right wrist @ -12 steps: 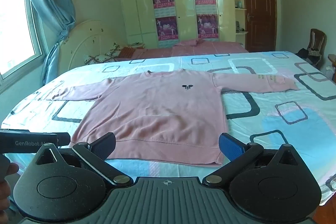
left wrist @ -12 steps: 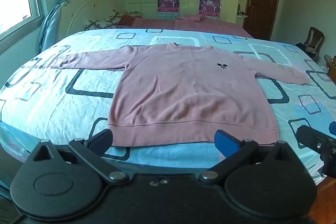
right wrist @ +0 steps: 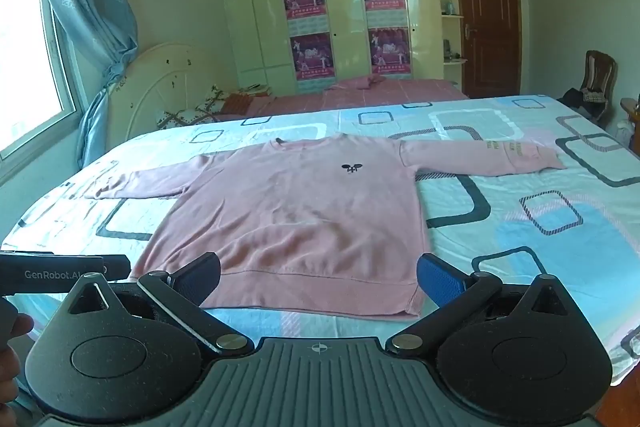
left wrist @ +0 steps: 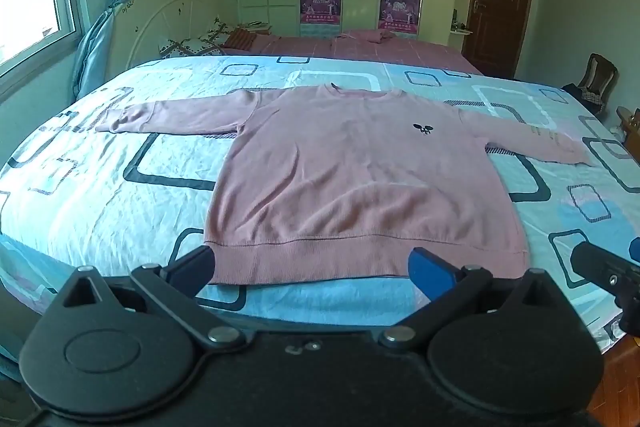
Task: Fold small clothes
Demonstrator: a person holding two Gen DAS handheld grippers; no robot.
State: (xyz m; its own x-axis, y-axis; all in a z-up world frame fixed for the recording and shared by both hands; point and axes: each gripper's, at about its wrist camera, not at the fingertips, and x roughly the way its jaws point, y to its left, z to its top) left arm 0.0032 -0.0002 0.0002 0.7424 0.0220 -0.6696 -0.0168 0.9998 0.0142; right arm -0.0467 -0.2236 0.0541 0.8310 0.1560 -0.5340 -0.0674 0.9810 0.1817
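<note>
A pink long-sleeved sweatshirt lies flat and face up on the bed, both sleeves spread out, hem nearest me. It has a small black emblem on the chest. It also shows in the right wrist view. My left gripper is open and empty, hovering just short of the hem. My right gripper is open and empty, also in front of the hem, toward the shirt's right side. Each gripper's body shows at the edge of the other's view.
The bed has a light blue sheet with rectangle patterns. A second bed with a pink cover lies behind. A white headboard and window stand left, wardrobes at the back, a door and a wooden chair right.
Both grippers have risen slightly and shifted a little; the sweatshirt has not moved and both grippers stay open.
</note>
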